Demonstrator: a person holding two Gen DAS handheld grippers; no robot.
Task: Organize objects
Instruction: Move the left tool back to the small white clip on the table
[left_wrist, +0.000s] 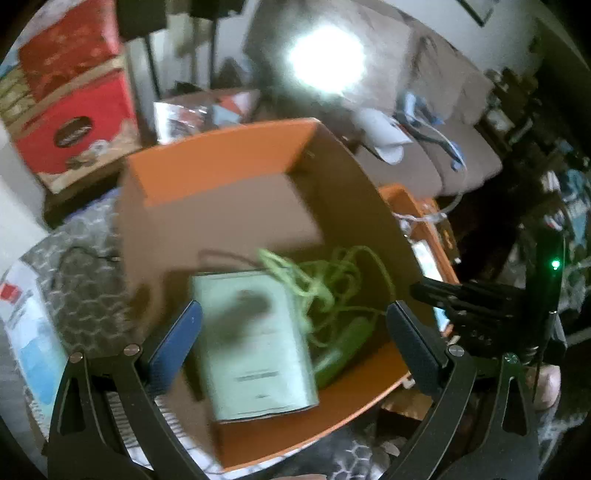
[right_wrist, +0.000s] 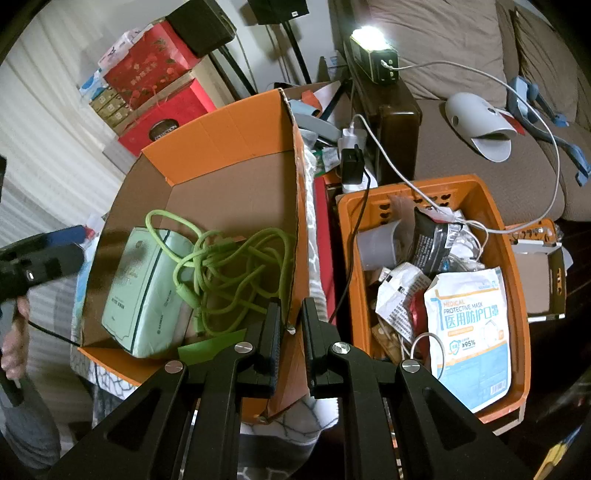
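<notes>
Left wrist view, blurred: the left tongs (left_wrist: 293, 343) stand apart and empty above the box (left_wrist: 221, 162), orange outside. Inside lie a pale green pack (left_wrist: 258, 347) and a tangled green cable (left_wrist: 332, 280).

Right wrist view: the right tongs (right_wrist: 291, 328) are clamped on the box's right wall. The pack sits at the left wall, the cable beside it. Just right, an orange basket (right_wrist: 517, 295) holds a mask pack (right_wrist: 469, 332) and wrappers.

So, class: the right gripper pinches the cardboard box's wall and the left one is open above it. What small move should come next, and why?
Probably the open left gripper should swing across to the orange basket for another item. The pale green pack and green cable already lie in the cardboard box, which the right gripper steadies by its wall.
</notes>
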